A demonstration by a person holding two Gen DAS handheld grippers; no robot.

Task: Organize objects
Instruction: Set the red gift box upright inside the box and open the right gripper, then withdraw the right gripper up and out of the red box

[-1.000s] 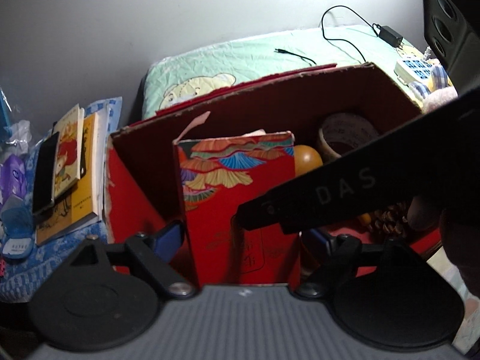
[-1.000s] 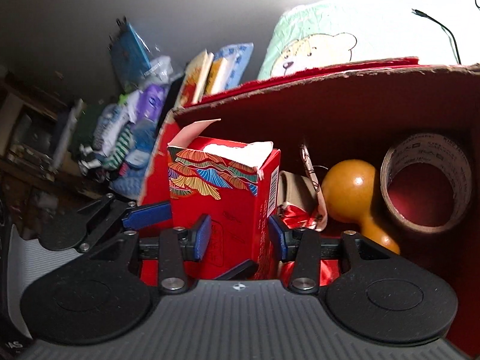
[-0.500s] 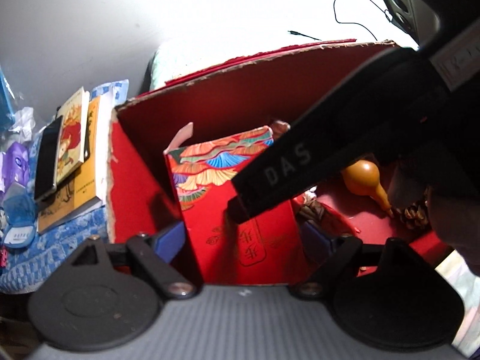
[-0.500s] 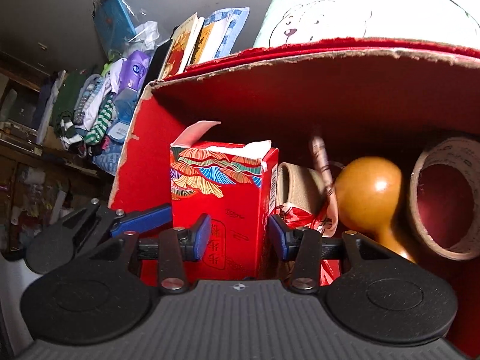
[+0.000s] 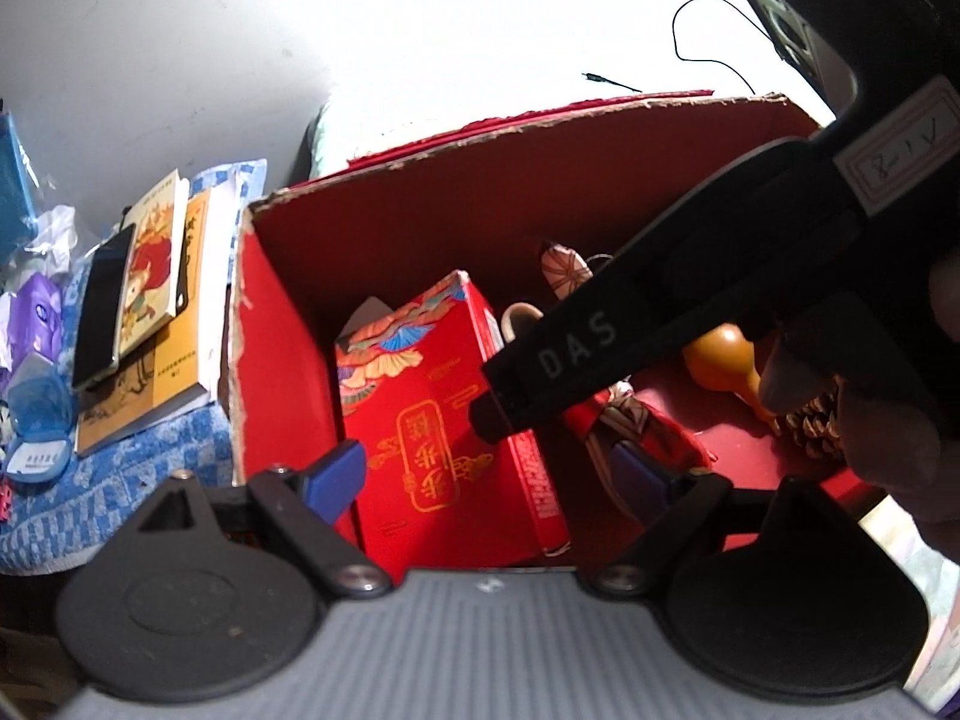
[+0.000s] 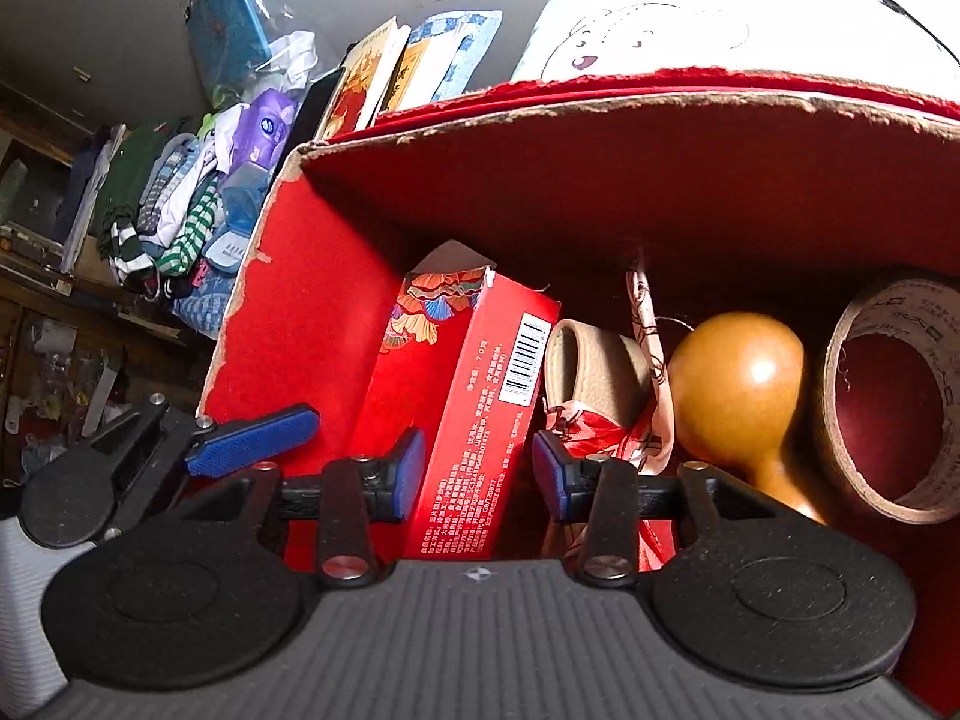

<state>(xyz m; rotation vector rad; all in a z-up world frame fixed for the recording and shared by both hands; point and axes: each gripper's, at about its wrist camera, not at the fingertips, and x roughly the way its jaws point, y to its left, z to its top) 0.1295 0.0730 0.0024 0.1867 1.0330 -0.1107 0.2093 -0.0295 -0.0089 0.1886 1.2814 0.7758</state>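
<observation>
While the red patterned cardboard carton [image 6: 474, 414] leans tilted inside the large red cardboard box [image 6: 288, 312], against its left wall, it is straddled, ungripped, by the spread right gripper [image 6: 477, 474]; the left gripper [image 5: 486, 477] is likewise open. The carton should be squared upright before withdrawal.

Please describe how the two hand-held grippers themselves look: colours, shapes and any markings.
Both grippers are black, with two round black discs and a grey ribbed plate at the base. The fingers carry blue pads. The right gripper shows silver screws; its body, seen from the left gripper, bears grey letters "DAS" and a white handwritten label.
</observation>
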